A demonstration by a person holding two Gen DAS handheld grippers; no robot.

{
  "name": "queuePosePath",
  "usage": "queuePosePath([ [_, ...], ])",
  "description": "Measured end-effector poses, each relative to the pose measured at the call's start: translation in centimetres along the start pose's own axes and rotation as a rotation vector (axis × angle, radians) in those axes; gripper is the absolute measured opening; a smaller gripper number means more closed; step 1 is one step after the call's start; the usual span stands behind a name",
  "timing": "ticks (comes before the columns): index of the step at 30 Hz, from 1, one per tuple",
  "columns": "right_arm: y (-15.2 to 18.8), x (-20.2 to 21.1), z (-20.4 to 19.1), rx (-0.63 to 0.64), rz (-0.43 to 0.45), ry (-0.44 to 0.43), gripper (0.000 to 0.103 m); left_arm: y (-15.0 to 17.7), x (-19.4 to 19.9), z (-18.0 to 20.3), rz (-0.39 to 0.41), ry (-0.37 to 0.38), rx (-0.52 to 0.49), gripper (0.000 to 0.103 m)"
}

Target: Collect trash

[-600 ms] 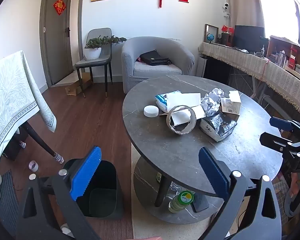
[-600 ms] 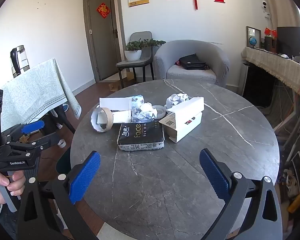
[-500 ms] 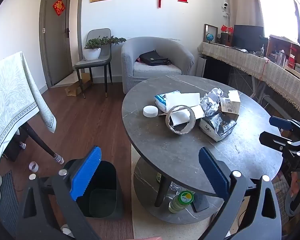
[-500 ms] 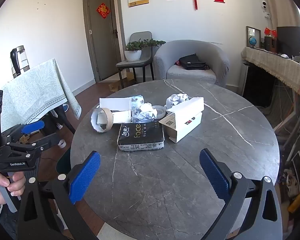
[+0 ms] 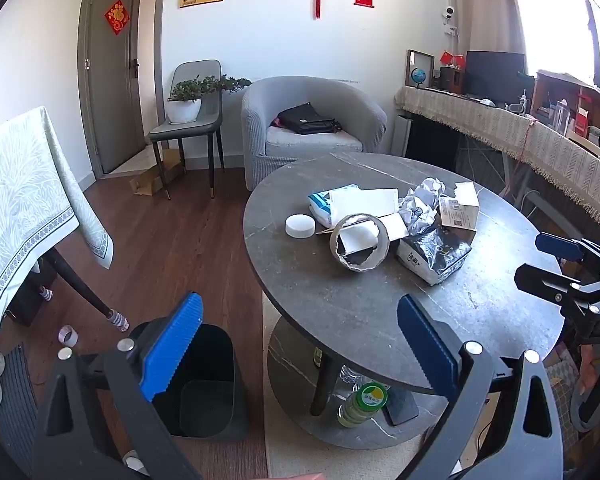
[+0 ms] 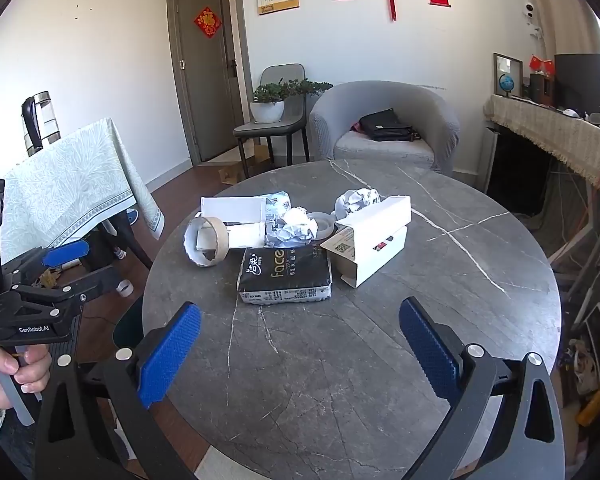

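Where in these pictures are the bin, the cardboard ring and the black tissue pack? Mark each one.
bin (image 5: 204, 400): left wrist view, on its dark inner wall.
cardboard ring (image 6: 220, 240): right wrist view, on its brown outer side.
black tissue pack (image 6: 284, 276): right wrist view, on the printed top face.

Bright daylight floods in from the upper right, blowing out there; sharp focus, fisheye-curved dark corners.

Left gripper (image 5: 300, 344): fingers spread wide, nothing between them, pointing forward.
Right gripper (image 6: 300, 346): fingers spread wide, nothing held.
Left hand (image 6: 8, 372): wrapped round the left gripper's handle.
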State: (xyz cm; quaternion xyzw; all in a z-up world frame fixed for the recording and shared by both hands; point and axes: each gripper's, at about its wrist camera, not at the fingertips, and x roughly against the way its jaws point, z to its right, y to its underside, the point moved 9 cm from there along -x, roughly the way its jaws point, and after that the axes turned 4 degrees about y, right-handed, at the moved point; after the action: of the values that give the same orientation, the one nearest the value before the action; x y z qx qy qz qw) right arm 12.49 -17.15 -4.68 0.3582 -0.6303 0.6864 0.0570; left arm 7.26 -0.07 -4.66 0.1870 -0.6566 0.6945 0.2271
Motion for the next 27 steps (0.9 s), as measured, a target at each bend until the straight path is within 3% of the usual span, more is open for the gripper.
queuePosePath([
  [27, 0.01, 0.1, -0.04, 0.001, 0.005, -0.004, 0.1, -0.13, 0.26, -0.03, 0.004, 0.003, 0.003, 0.099],
])
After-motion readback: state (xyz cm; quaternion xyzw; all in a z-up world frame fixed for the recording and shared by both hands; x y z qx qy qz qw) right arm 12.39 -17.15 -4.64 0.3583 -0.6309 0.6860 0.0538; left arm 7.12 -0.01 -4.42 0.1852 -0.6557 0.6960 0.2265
